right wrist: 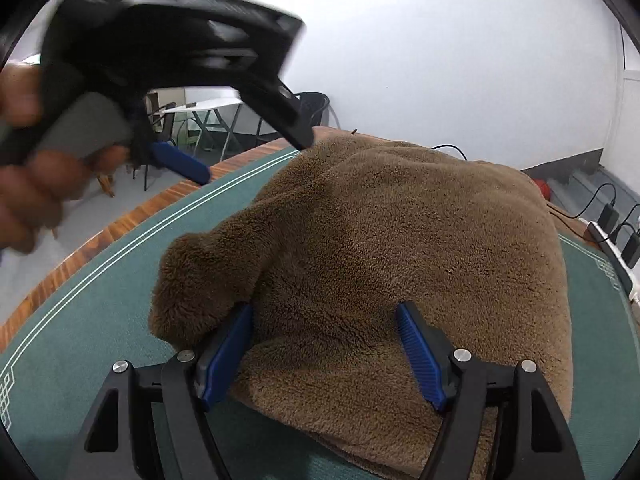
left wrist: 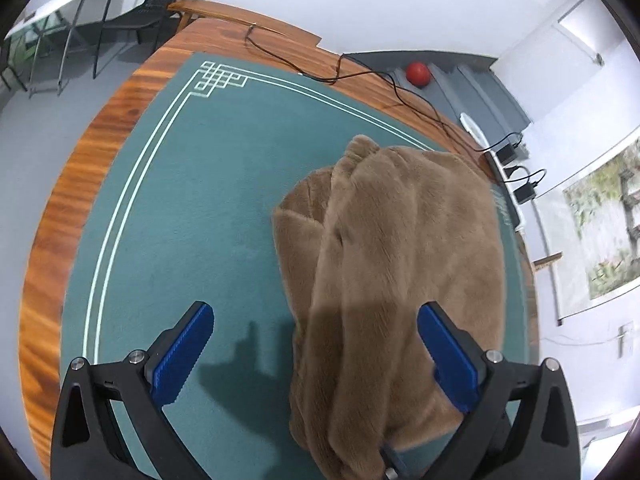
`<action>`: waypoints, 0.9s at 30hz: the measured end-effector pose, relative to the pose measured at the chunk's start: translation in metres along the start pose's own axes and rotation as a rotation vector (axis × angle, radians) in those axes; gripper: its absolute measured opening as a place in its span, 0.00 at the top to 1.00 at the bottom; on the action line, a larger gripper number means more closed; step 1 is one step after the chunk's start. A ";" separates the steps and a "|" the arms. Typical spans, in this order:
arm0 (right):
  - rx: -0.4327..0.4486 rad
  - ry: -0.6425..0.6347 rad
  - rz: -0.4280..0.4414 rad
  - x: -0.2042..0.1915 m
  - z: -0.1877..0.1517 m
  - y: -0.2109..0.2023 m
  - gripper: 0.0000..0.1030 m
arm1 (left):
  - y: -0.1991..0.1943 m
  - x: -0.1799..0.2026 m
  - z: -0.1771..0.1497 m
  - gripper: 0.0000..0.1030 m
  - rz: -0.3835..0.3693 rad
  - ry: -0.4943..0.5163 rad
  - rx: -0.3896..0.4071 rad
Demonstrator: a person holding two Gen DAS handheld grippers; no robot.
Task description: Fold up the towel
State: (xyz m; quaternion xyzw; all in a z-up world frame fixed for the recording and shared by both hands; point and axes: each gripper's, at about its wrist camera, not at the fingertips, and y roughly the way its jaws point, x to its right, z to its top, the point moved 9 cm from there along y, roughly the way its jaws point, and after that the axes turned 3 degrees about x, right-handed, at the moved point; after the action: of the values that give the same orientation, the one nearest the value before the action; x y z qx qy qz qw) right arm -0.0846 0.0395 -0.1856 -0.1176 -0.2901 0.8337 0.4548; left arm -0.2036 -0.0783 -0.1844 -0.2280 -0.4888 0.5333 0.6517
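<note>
A brown fluffy towel [left wrist: 400, 248] lies bunched in a loose heap on the green mat [left wrist: 192, 184]. My left gripper [left wrist: 316, 310] is open above the mat, and the towel's near end lies between its blue pads, closer to the right pad [left wrist: 448, 356]. In the right wrist view the towel [right wrist: 380, 240] fills the middle. My right gripper [right wrist: 324, 314] is open low over the towel's near edge, with one pad [right wrist: 228, 352] against a bulging fold. The left gripper [right wrist: 252, 156], blurred and held by a hand [right wrist: 36, 184], hovers over the towel's far left corner.
The mat covers a wooden table [left wrist: 84, 168] whose edge curves along the left and back. Black cables [left wrist: 360, 72] cross the far edge toward a power strip with chargers [left wrist: 516, 176]. A red ball [left wrist: 418, 73] sits on grey stairs. Chairs [left wrist: 132, 12] and a folding table stand beyond.
</note>
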 end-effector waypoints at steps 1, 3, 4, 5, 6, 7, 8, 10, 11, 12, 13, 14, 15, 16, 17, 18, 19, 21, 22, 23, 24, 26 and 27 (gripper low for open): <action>0.003 0.005 0.006 0.001 -0.001 0.000 0.27 | 0.007 -0.002 0.007 0.01 0.017 0.017 -0.002; 0.007 0.013 0.013 0.003 -0.002 0.000 0.27 | 0.019 -0.004 0.016 0.01 0.033 0.034 -0.013; 0.007 0.015 0.014 0.003 -0.002 0.000 0.27 | 0.025 -0.004 0.019 0.01 0.033 0.038 -0.022; 0.007 0.015 0.013 0.004 -0.002 0.001 0.27 | 0.030 -0.004 0.021 0.01 0.032 0.041 -0.031; 0.007 0.016 0.012 0.004 -0.001 0.002 0.27 | 0.035 -0.004 0.023 0.01 0.032 0.045 -0.040; 0.007 0.017 0.012 0.005 -0.001 0.003 0.27 | 0.040 -0.003 0.022 0.01 0.031 0.044 -0.048; 0.007 0.018 0.013 0.005 -0.001 0.003 0.27 | 0.045 -0.003 0.020 0.01 0.031 0.043 -0.056; 0.008 0.020 0.014 0.007 -0.001 0.004 0.27 | 0.053 -0.004 0.016 0.00 0.021 0.029 -0.072; 0.008 0.022 0.015 0.007 -0.001 0.004 0.27 | 0.055 -0.006 0.013 0.00 0.006 0.007 -0.080; 0.009 0.021 0.017 0.005 -0.001 0.004 0.27 | 0.058 -0.008 0.011 0.00 -0.011 -0.016 -0.089; 0.010 0.019 0.019 0.002 -0.002 0.002 0.27 | 0.060 -0.010 0.010 0.00 -0.026 -0.035 -0.096; 0.010 0.019 0.020 0.002 -0.002 0.002 0.27 | 0.062 -0.012 0.009 0.00 -0.037 -0.046 -0.101; 0.010 0.019 0.020 0.003 -0.002 0.002 0.27 | 0.063 -0.014 0.007 0.00 -0.048 -0.055 -0.105; 0.010 0.019 0.020 0.006 -0.003 0.001 0.27 | 0.064 -0.015 0.007 0.00 -0.048 -0.053 -0.105; 0.010 0.019 0.019 0.009 -0.007 -0.003 0.27 | 0.064 -0.016 0.006 0.00 -0.046 -0.049 -0.103; 0.011 0.019 0.019 0.011 -0.011 -0.008 0.27 | 0.064 -0.016 0.006 0.00 -0.043 -0.045 -0.101; 0.011 0.018 0.019 0.010 -0.011 -0.008 0.27 | 0.065 -0.017 0.005 0.00 -0.041 -0.047 -0.101; 0.011 0.019 0.018 0.010 -0.013 -0.009 0.27 | 0.067 -0.017 0.003 0.00 -0.044 -0.052 -0.105; 0.012 0.019 0.019 0.012 -0.013 -0.009 0.27 | 0.068 -0.018 0.002 0.00 -0.045 -0.054 -0.107; 0.012 0.018 0.020 0.012 -0.013 -0.010 0.27 | 0.069 -0.018 0.002 0.00 -0.046 -0.056 -0.108; 0.013 0.017 0.023 0.012 -0.013 -0.011 0.27 | 0.069 -0.018 0.001 0.00 -0.043 -0.050 -0.106; 0.011 0.016 0.030 0.012 -0.012 -0.011 0.27 | 0.068 -0.017 0.001 0.00 -0.034 -0.038 -0.102; 0.004 0.016 0.037 0.013 -0.011 -0.013 0.27 | 0.068 -0.018 0.001 0.00 -0.030 -0.034 -0.101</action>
State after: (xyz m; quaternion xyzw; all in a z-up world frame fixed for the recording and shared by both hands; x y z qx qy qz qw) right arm -0.0779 0.0594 -0.1864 -0.1288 -0.2822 0.8417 0.4420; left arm -0.2355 -0.0723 -0.2466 -0.2444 -0.5295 0.5018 0.6388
